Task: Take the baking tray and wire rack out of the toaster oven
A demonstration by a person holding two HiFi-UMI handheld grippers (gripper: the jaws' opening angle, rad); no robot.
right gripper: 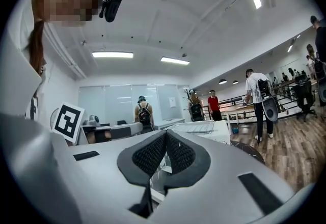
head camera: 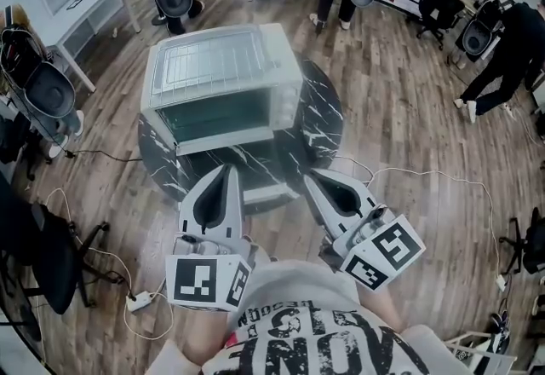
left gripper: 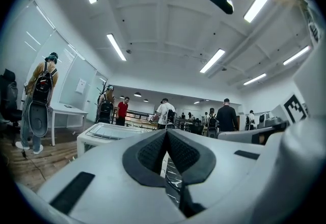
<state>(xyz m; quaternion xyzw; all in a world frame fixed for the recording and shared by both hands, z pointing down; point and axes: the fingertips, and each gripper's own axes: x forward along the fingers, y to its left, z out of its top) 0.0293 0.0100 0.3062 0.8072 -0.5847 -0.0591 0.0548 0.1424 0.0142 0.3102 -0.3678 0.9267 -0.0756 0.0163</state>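
Observation:
A white toaster oven [head camera: 223,75] stands on a round dark marble table [head camera: 324,122]; its glass front [head camera: 226,113] faces me. Its top carries a grid-like surface [head camera: 209,62], and I cannot tell whether that is a loose rack. No tray or rack shows through the glass. My left gripper [head camera: 230,170] and right gripper [head camera: 308,179] are side by side just in front of the oven, pointing level at it, both shut and empty. A pale bar [head camera: 266,193] lies between them. The left gripper view shows its shut jaws [left gripper: 166,134] with the oven [left gripper: 109,134] beyond; the right gripper view shows its shut jaws [right gripper: 165,134] and the oven [right gripper: 204,129].
The floor is wood, with cables and a power strip [head camera: 140,301] at the lower left. A white desk [head camera: 81,11] stands at the far left, and dark chairs [head camera: 51,92] sit beside it. Several people [head camera: 507,58] stand at the back and right.

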